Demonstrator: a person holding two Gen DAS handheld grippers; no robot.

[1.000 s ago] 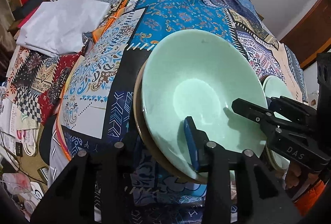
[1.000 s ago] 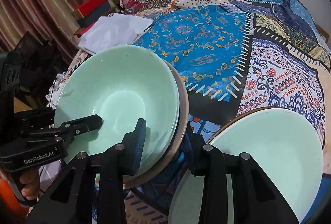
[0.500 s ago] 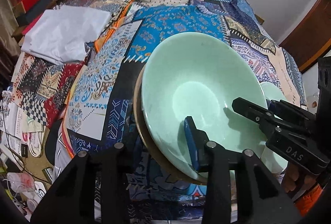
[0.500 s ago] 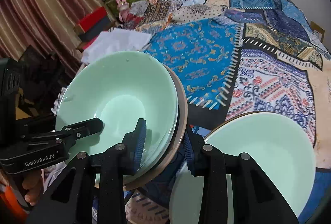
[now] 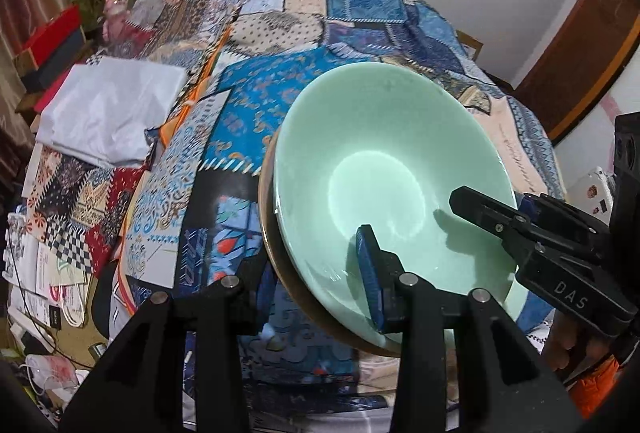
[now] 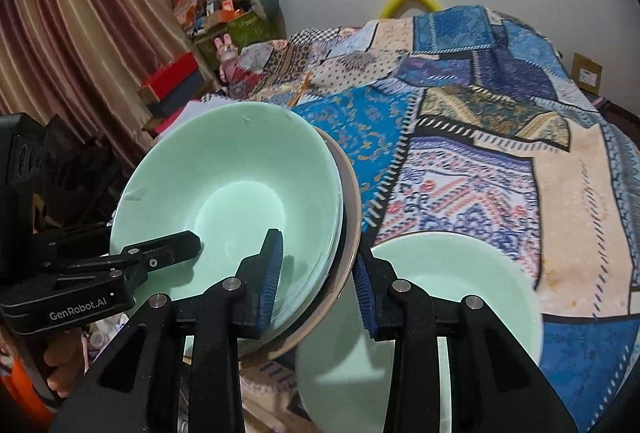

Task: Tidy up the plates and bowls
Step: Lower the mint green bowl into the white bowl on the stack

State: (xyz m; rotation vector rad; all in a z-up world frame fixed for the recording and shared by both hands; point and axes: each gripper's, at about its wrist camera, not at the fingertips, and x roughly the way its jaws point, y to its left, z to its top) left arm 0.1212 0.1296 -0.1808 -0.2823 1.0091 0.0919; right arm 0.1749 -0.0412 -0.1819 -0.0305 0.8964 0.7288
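A mint-green bowl [image 5: 384, 161] [image 6: 232, 193] rests on a brown-rimmed plate [image 5: 266, 217] [image 6: 354, 201], and both hang tilted above the patchwork cloth. My left gripper [image 5: 316, 281] [image 6: 176, 249] is shut on their near-left rim, one blue pad inside the bowl and the other finger under the plate. My right gripper [image 6: 318, 281] [image 5: 496, 205] is shut on the opposite rim in the same way. In the right wrist view a second mint-green bowl [image 6: 460, 293] sits on the cloth just right of my right gripper.
The patchwork cloth [image 5: 260, 93] covers a wide surface. A folded white sheet [image 5: 112, 109] lies at its left side. Papers and cables litter the floor [image 5: 44, 273] on the left. Red boxes [image 6: 172, 81] and a curtain [image 6: 80, 33] stand beyond.
Both grippers have risen together with the bowl and plate. The cloth and the second bowl now sit farther below, and more of the wall shows.
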